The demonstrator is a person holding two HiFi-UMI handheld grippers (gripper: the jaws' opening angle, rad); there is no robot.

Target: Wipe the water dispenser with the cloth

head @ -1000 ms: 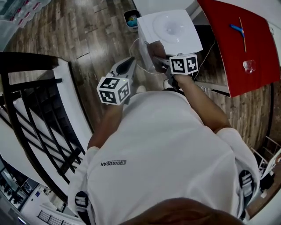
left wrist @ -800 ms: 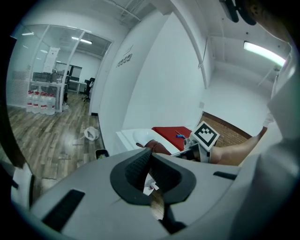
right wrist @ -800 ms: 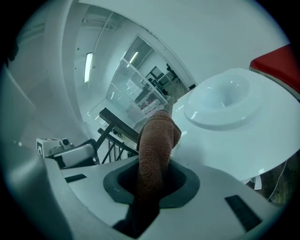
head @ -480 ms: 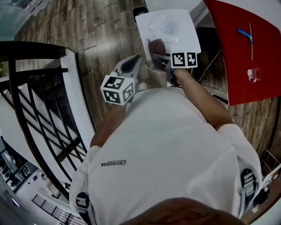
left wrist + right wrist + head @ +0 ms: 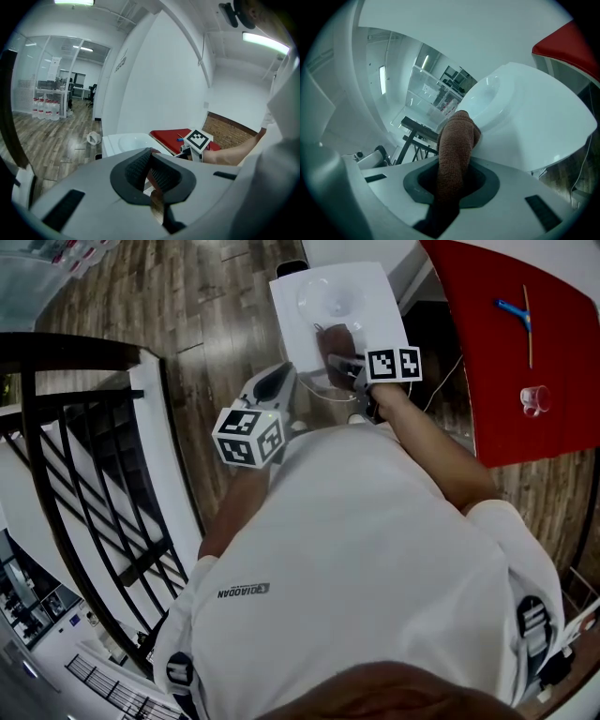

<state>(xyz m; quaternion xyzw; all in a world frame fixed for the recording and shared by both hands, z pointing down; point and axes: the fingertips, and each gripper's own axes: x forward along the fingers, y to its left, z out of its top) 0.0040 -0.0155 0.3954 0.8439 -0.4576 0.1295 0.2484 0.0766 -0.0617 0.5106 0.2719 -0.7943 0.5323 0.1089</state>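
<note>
right tool (image 5: 452,165) is pinching the brown cloth (image 5: 457,140) between its pads; the cloth is sticking up and out past the tips. the cloth's far end is pressing on the white top of the water dispenser (image 5: 525,122), right at the rim of the round dish sunk into that top. in the head view the right tool (image 5: 336,358) is sitting over the near edge of the water dispenser (image 5: 366,306), with the cloth (image 5: 336,337) just ahead of the tips, on the top panel.

left tool (image 5: 151,168) is pressed together at the tips, gripping nothing. it is hanging off the dispenser, down and to the left of the right tool, with the left tool (image 5: 278,376) pointing at the dispenser's side, over the wood floor (image 5: 202,324).

beyond the left tool's tips the dispenser top (image 5: 122,140) is showing, with the right tool's marker cube (image 5: 198,139) to the right of it.

further right of the right tool a red desk (image 5: 497,352) is carrying a blue item (image 5: 507,307) and a clear glass (image 5: 532,399). far left of the left tool a black stair railing (image 5: 84,474) is running down.
</note>
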